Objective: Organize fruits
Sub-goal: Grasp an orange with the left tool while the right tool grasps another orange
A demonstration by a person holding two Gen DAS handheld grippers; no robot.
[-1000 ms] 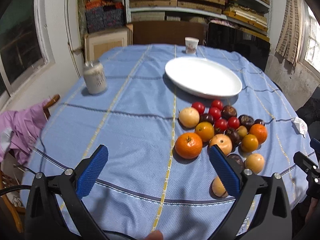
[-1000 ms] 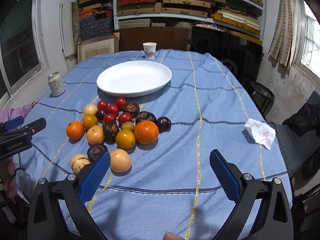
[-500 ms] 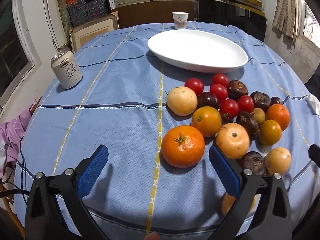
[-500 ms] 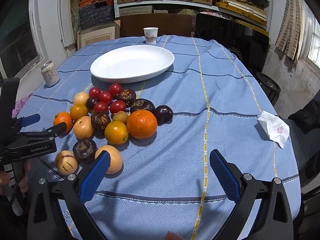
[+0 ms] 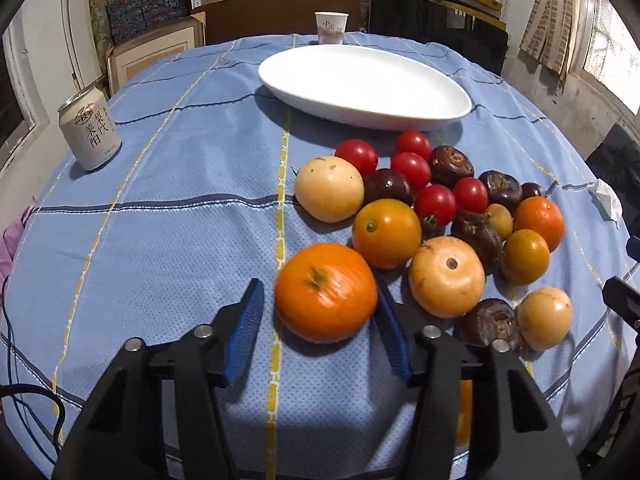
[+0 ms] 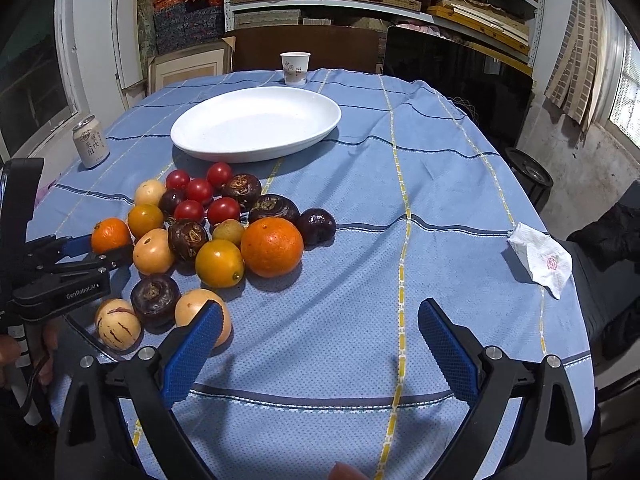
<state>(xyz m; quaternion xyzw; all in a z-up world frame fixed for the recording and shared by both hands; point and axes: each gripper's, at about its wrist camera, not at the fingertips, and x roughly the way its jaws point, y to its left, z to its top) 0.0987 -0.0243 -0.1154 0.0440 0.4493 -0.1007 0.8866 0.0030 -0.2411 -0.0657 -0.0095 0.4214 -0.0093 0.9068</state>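
Observation:
A heap of fruit lies on the blue cloth before a white oval plate, which holds nothing: cherry tomatoes, dark brown fruits, pale yellow and orange ones. My left gripper straddles the nearest orange tangerine, its jaws closing. The right pad is at the peel; a thin gap shows at the left pad. My right gripper hovers low over bare cloth, jaws wide and closing slightly, with nothing between them. Its left pad overlaps a pale fruit.
A drink can stands at the table's left edge and a paper cup behind the plate. A crumpled tissue lies at the right edge. A hand holds the left gripper. Shelves and boxes line the back wall.
The left gripper dropped closer to the fruit and its jaws narrowed from wide apart to either side of the tangerine. The right gripper stayed nearly still, jaws slightly narrower.

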